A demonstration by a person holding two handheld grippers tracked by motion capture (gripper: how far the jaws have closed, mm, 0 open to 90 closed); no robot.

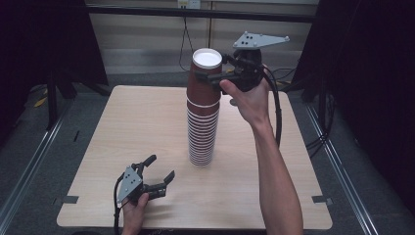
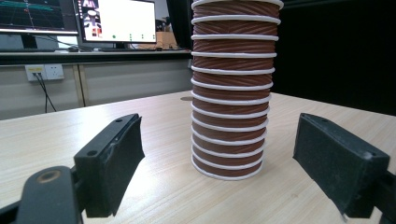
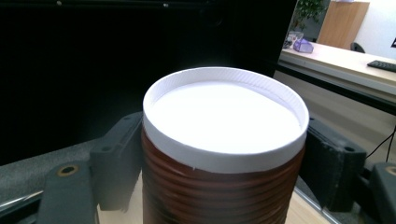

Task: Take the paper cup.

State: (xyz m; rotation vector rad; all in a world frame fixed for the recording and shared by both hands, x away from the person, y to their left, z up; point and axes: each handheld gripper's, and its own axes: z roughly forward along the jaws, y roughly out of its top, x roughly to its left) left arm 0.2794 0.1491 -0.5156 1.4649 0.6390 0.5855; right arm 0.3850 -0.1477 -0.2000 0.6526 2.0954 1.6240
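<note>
Cup stack (image 2: pixel 232 88): its top runs off the upper edge of the left gripper view.
Top cup (image 3: pixel 224 154): its base is cut by the lower edge of the right gripper view; its wall hides where the fingers (image 3: pixel 116 163) meet it.
Monitors (image 2: pixel 116 21) behind the stack: screen contents too small to read.

Brown ribbed cups (image 1: pixel 201 127) with white rims; the top cup (image 3: pixel 224 154) is white inside. The tabletop (image 1: pixel 132 132) is pale woodgrain. The fingers (image 2: pixel 109 163) are black.

Ribbed paper cups (image 1: pixel 201 128), matt wood table (image 1: pixel 137 132)
</note>
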